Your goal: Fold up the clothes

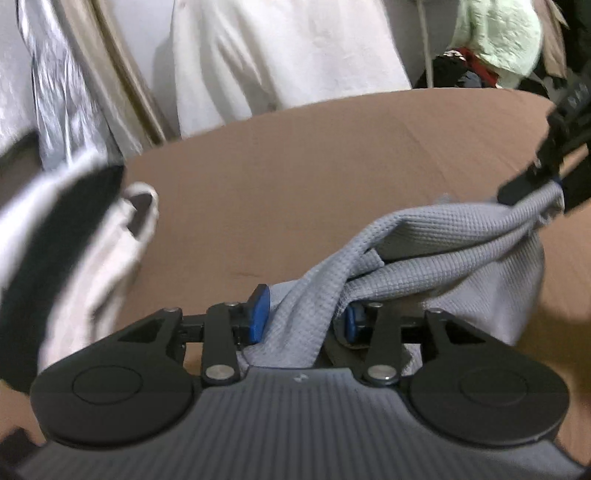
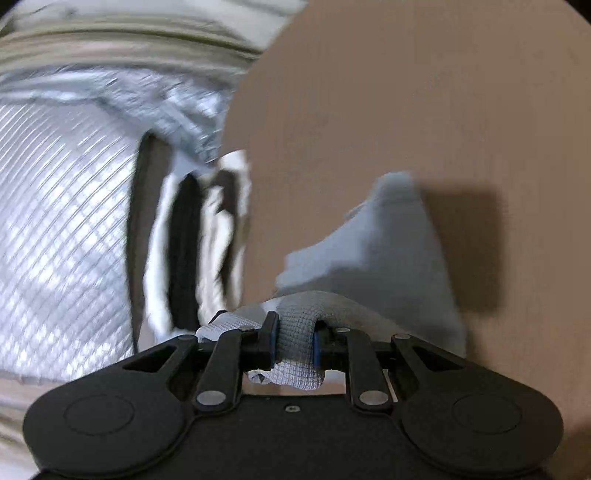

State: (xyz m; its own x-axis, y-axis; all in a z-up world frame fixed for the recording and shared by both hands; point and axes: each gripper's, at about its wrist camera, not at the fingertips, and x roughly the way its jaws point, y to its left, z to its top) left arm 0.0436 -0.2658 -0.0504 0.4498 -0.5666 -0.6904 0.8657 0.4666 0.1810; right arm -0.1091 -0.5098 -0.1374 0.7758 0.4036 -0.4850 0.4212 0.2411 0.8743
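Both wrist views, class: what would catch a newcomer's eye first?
A grey waffle-knit cloth stretches above the brown table, pinched at one end by the left gripper and at the other by the right gripper. A black-and-white garment lies blurred at the table's left edge.

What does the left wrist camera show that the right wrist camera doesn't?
Only the left wrist view shows the right tongs from outside, pinching the grey cloth, plus a pale green garment behind the table. Only the right wrist view shows a silvery quilted sheet. Both show the brown table, the black-and-white garment and the grey cloth clamped in their own tongs.
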